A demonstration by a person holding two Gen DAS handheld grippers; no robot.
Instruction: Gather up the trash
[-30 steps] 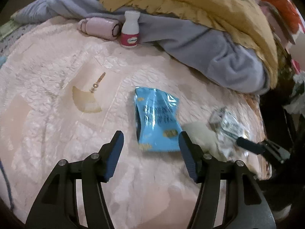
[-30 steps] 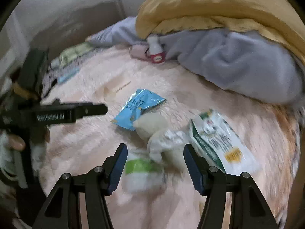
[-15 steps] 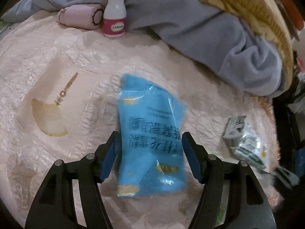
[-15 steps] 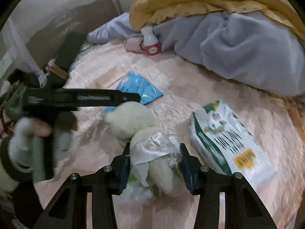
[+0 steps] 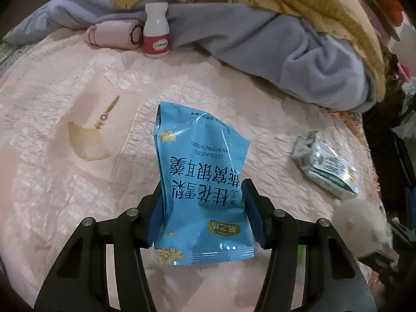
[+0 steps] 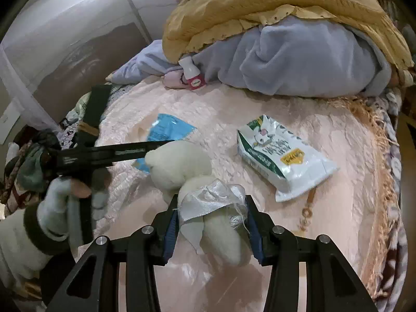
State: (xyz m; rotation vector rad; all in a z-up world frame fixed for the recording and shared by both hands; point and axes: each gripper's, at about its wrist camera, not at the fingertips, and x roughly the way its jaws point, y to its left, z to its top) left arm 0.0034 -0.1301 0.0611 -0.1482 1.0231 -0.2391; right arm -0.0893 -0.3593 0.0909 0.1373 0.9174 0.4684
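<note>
Wrapper (image 5: 202,189) clamped between left jaws

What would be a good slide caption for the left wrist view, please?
Left gripper closed on a blue snack wrapper above the pink bedspread.

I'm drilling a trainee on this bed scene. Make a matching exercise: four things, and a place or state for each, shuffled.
Things:
1. blue snack packet
2. white bottle with pink label
3. green and white tissue pack
4. cream plush toy with silver ribbon

Places or states:
A. lying loose on the pink bedspread
B. between the right tool's fingers
C. upright by the grey blanket
D. between the left tool's fingers

Pairs: 1-D, 2-C, 3-A, 4-B
</note>
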